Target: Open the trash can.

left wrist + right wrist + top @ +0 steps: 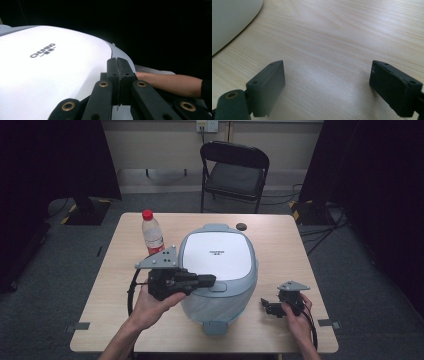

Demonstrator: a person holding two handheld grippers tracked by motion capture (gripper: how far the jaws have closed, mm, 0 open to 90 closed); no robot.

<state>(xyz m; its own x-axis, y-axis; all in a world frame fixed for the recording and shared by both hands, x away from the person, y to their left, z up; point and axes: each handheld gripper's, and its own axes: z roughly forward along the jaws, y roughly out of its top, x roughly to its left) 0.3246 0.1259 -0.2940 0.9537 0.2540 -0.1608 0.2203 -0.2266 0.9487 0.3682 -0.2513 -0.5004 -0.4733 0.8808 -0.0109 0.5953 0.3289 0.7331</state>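
Observation:
A pale blue-grey rice cooker [218,270] with a white lid [216,254] stands in the middle of the wooden table [280,235]. My left gripper [210,281] is shut with its pads pressed together, nothing between them, and its tip lies over the cooker's front lid edge by the latch. In the left gripper view the same shut left gripper [117,72] hovers just above the white lid [50,72], whose logo reads across it. My right gripper [267,307] rests low at the table's front right, and in its own view the right gripper [327,85] is open over bare wood.
A clear bottle with a red cap [152,234] stands left of the cooker, behind my left gripper. A small dark round thing [241,226] lies at the table's far edge. A black folding chair [234,170] stands beyond the table. The person's right forearm [172,83] shows past the lid.

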